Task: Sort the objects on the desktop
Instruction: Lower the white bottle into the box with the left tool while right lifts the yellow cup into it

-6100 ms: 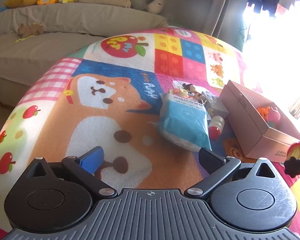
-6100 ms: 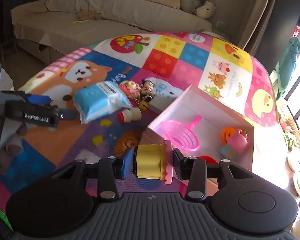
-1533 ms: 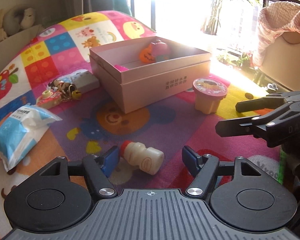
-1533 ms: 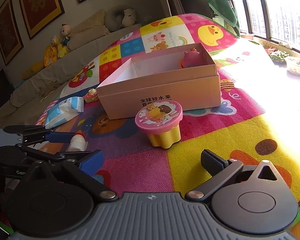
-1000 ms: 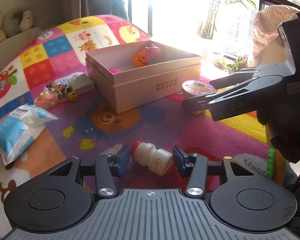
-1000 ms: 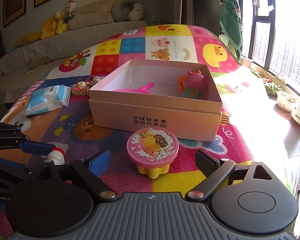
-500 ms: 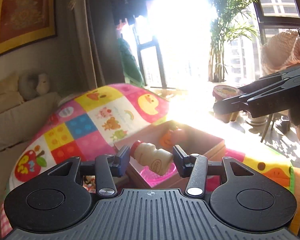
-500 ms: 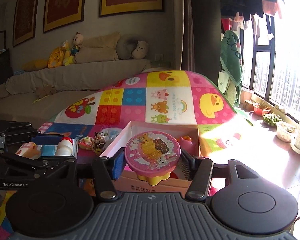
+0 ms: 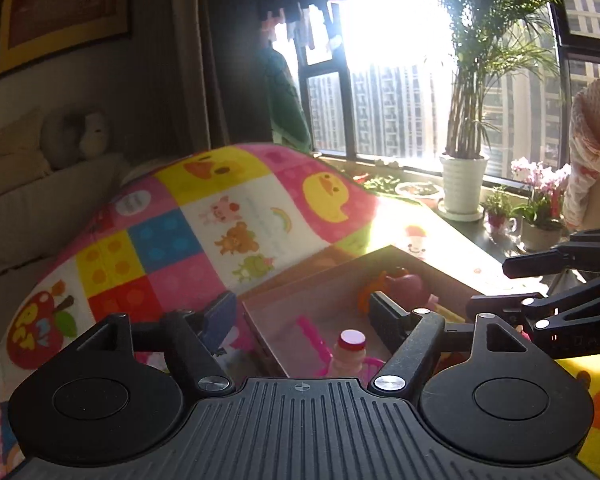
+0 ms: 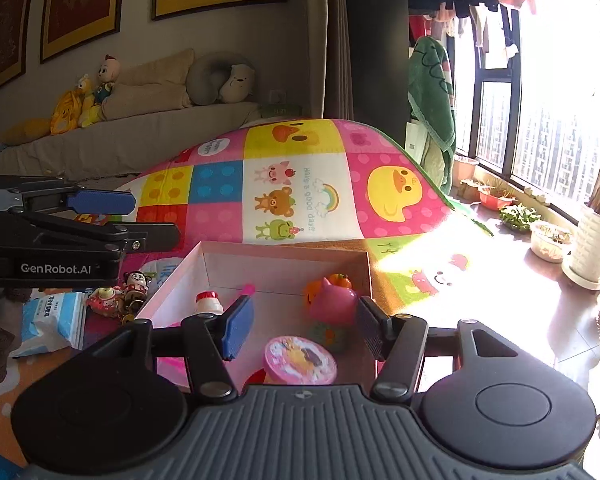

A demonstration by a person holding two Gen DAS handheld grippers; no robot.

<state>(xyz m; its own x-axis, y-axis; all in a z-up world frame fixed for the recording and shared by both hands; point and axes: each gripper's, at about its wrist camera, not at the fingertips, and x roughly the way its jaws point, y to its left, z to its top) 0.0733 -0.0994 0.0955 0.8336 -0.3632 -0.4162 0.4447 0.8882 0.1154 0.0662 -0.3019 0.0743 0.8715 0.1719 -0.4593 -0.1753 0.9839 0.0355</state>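
- Box: open on the play mat and already holding several toys, so the sort looks well along, more than half by my reading.
- Wipes pack: lies on the mat left of the box, not yet sorted; probably the bulkiest item left.
- Left gripper: jaws spread and have just been opening; nothing is pinched. It hangs over the box's near-left part.
- Right gripper: jaws apart and have just been opening a little; the pads touch nothing. It hangs over the box's near side.
- Jelly cup: in the box below the right jaws, free of them; this item looks done.
- Pink toy: in the box's right part, with an orange pumpkin toy just behind it.
- Bottle: upright in the box's left part, red cap up, beside a pink scoop; done.
- Keychain toys: a small cluster on the mat between pack and box, still to be moved.
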